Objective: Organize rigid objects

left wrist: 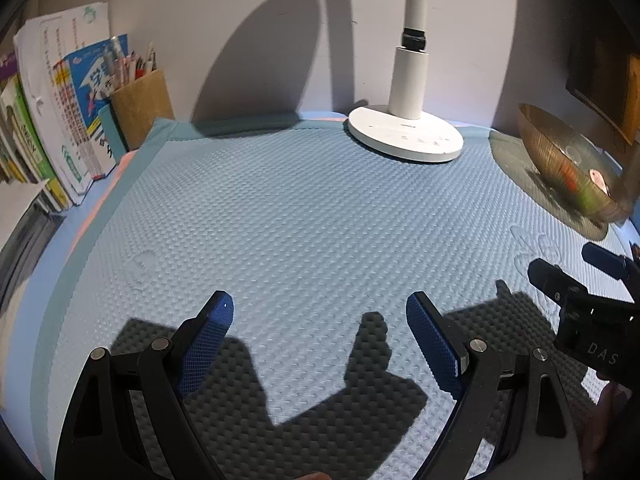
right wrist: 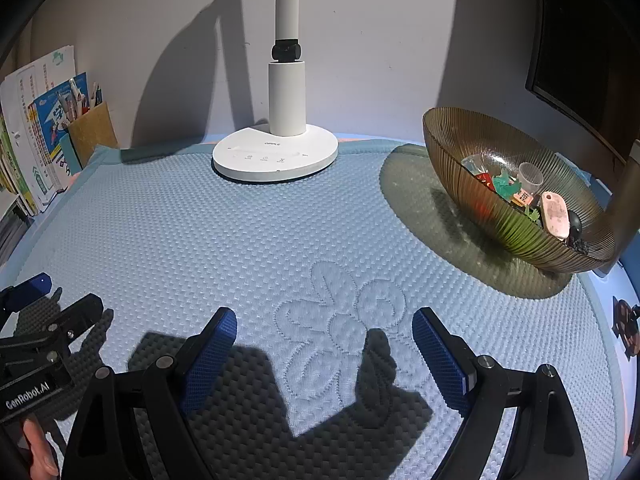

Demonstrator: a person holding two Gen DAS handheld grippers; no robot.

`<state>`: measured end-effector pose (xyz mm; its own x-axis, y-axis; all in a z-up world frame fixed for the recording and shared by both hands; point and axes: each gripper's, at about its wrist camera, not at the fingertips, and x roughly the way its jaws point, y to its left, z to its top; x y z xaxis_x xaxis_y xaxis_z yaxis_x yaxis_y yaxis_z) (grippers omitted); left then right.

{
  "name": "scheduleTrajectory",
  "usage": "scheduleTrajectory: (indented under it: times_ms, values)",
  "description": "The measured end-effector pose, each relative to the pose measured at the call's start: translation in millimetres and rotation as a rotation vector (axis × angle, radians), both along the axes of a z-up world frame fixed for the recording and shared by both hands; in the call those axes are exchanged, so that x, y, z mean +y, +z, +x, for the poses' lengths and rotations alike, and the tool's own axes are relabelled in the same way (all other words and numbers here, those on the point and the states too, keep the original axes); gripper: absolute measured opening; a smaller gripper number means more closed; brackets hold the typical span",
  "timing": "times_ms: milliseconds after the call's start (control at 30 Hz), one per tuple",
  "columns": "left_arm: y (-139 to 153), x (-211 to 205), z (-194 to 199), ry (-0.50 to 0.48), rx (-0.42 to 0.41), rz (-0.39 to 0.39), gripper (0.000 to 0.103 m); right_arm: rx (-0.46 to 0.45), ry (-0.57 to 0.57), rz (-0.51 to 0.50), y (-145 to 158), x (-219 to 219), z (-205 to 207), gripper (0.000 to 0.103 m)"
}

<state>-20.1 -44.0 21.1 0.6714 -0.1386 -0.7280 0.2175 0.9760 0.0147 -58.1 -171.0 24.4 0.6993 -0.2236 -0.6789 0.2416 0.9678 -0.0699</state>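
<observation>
A ribbed amber glass bowl (right wrist: 472,152) stands at the right of the blue quilted mat (right wrist: 248,232); it also shows in the left wrist view as the bowl (left wrist: 552,148). Inside lie several small rigid items: a pink oblong piece (right wrist: 555,213), a clear cup (right wrist: 530,176), a green toy (right wrist: 506,186) and dark bits. My left gripper (left wrist: 320,312) hovers open over bare mat with nothing between its blue pads. My right gripper (right wrist: 324,326) is open too, over a stitched flower pattern, empty. Each gripper appears at the edge of the other's view.
A white desk lamp base (right wrist: 276,154) stands at the back centre against the wall. Books (left wrist: 52,120) and a brown pen holder (left wrist: 140,104) line the back left. A small dark object (right wrist: 626,328) lies off the mat at the right edge.
</observation>
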Motion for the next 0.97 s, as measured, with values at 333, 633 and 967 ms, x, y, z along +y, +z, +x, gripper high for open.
scheduleTrajectory:
  times_ms: [333,633,967]
  values:
    - [-0.7,-1.8,-0.1,-0.001,0.002,0.010,0.088,0.005,0.005,-0.003,-0.5,-0.6,0.7,0.089]
    - [-1.5,-3.3,-0.7,-0.006,0.005,0.027,0.087,0.007,0.007,0.000,-1.0,-1.0,1.4,0.089]
    - [-5.4,-6.4,4.6,-0.006,0.028,0.053,0.088,0.032,-0.004,0.004,-3.3,-0.7,4.6,0.090]
